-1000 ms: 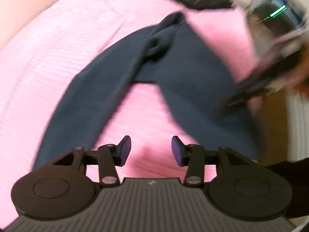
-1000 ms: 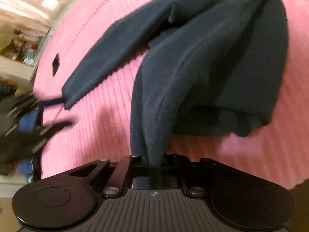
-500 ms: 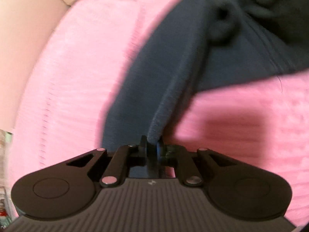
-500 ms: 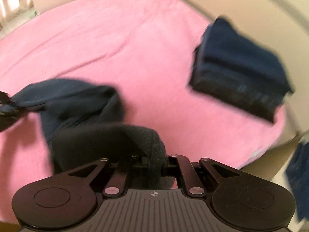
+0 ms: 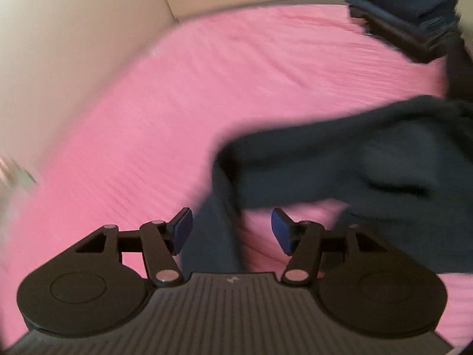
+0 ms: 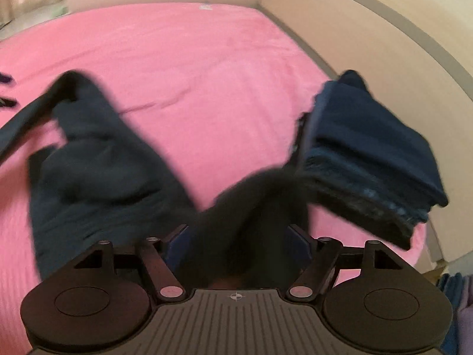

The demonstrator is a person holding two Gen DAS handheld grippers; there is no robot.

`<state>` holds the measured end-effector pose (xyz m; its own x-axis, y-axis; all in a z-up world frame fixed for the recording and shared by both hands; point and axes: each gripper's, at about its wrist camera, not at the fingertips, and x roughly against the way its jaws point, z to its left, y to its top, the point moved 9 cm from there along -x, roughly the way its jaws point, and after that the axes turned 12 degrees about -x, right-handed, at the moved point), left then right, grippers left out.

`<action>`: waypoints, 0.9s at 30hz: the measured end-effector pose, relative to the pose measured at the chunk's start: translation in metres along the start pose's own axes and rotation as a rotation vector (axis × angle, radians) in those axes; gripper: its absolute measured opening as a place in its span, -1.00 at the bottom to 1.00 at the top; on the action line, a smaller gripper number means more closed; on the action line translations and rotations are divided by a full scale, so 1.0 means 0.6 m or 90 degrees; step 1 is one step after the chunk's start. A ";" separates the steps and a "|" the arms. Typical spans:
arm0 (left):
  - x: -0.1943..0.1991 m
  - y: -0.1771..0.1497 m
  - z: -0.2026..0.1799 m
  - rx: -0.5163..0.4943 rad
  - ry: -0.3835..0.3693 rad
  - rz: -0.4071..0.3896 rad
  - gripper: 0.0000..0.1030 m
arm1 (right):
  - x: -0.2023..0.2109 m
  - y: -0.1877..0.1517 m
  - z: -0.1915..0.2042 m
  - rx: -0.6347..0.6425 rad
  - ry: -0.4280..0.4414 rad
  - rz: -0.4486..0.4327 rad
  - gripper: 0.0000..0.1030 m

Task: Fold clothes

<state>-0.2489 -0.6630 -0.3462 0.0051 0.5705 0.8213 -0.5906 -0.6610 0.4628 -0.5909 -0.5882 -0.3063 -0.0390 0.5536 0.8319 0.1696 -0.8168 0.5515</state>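
Note:
A dark navy garment (image 5: 340,159) lies crumpled on the pink bed cover (image 5: 207,88). One strip of it runs down between the fingers of my left gripper (image 5: 232,232). Those jaws are opening and the blue pads (image 5: 184,230) stand clear of the cloth. In the right wrist view the garment (image 6: 97,159) spreads to the left, and a blurred bunch of it rises between the fingers of my right gripper (image 6: 239,236). That gripper's jaws are opening too, wide apart, and the cloth hides most of the pads.
A stack of folded dark blue clothes (image 6: 369,153) sits at the bed's right edge, near the corner (image 5: 405,20). Beige walls (image 5: 74,44) border the bed on the far side and the left. More fabric (image 6: 461,304) shows at the lower right, off the bed.
Half a second ago both grippers were shut on the garment. Now both pairs of jaws have spread and the cloth sits loose between them. Both views have swung across the bed.

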 end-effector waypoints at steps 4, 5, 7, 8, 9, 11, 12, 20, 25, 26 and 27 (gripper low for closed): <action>-0.059 -0.060 -0.081 0.061 -0.107 0.028 0.06 | 0.014 -0.127 0.118 0.024 0.095 0.059 0.44; -0.075 -0.065 -0.085 0.074 -0.111 0.029 0.06 | 0.012 -0.159 0.140 0.011 0.122 0.080 0.44; -0.098 -0.065 -0.081 0.105 -0.124 0.023 0.06 | 0.005 -0.211 0.163 -0.081 0.173 0.125 0.44; -0.107 -0.060 -0.075 0.114 -0.130 0.014 0.07 | -0.001 -0.231 0.168 -0.134 0.197 0.145 0.44; -0.116 -0.054 -0.071 0.113 -0.134 0.004 0.07 | -0.009 -0.245 0.168 -0.186 0.212 0.152 0.44; -0.127 -0.042 -0.071 0.105 -0.154 -0.016 0.00 | -0.020 -0.269 0.163 -0.284 0.233 0.146 0.44; -0.136 -0.037 -0.072 0.106 -0.174 -0.020 -0.22 | -0.028 -0.277 0.159 -0.321 0.237 0.141 0.44; -0.121 -0.037 -0.068 0.074 -0.215 -0.010 -0.86 | -0.078 -0.280 0.156 -0.485 0.296 0.148 -0.87; -0.038 -0.064 -0.028 0.075 -0.221 -0.022 -0.86 | -0.021 -0.251 0.212 -0.488 0.391 0.202 -0.93; -0.014 -0.080 -0.015 0.077 -0.214 -0.018 -0.87 | -0.005 -0.245 0.228 -0.492 0.419 0.215 -0.93; 0.012 -0.101 0.001 0.080 -0.208 -0.012 -0.87 | 0.012 -0.240 0.254 -0.489 0.452 0.233 -0.93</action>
<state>-0.2126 -0.6193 -0.3681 0.2855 0.4098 0.8664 -0.4839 -0.7186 0.4994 -0.4658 -0.4419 -0.3889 -0.7086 0.2403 0.6634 -0.3603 -0.9317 -0.0473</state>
